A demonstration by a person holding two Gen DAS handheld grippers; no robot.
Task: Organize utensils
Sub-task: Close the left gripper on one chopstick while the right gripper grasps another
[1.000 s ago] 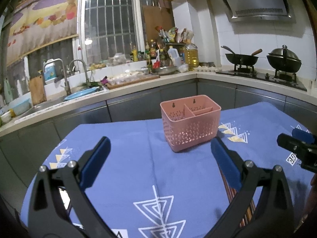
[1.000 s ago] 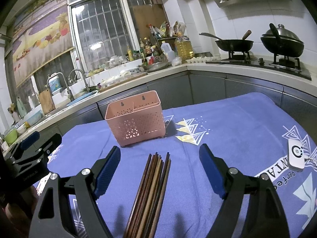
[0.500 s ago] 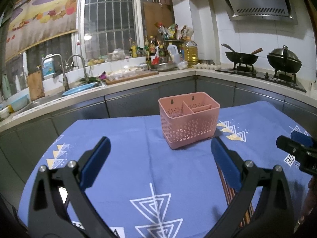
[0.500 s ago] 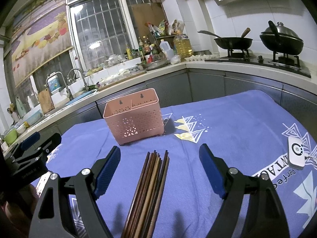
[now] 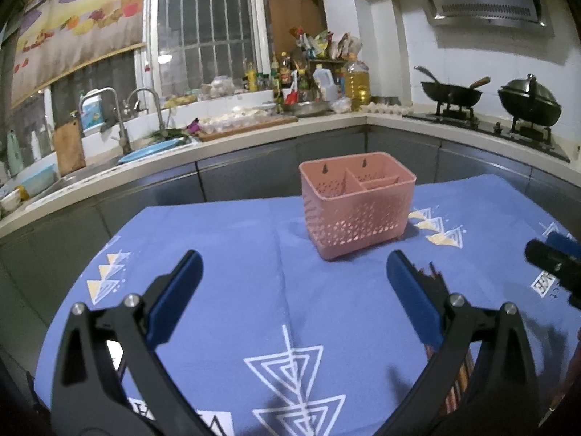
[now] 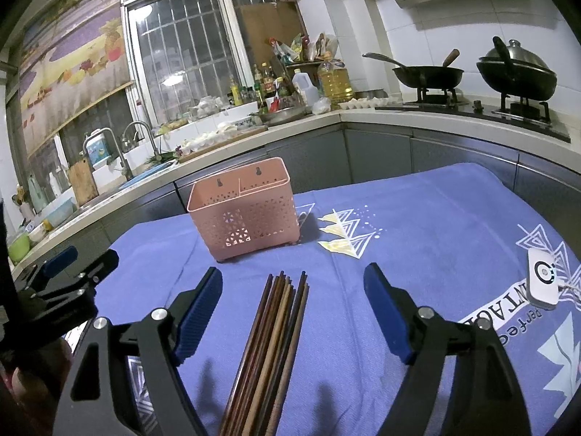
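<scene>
A pink perforated utensil caddy with divided compartments stands upright on the blue tablecloth. A bundle of several dark wooden chopsticks lies flat on the cloth in front of it. My right gripper hovers open above the bundle, its jaws wide on either side of the sticks and clear of them. My left gripper is open over bare cloth, left of the chopsticks, whose tips peek past its right finger. Each gripper shows at the edge of the other's view.
A white remote-like device lies on the cloth at the right. Beyond the table runs a kitchen counter with a sink, bottles, a wok and a lidded pot on the stove.
The left wrist view has shifted slightly, so the caddy sits a little higher and closer to centre. The right gripper stays over the chopsticks, still open.
</scene>
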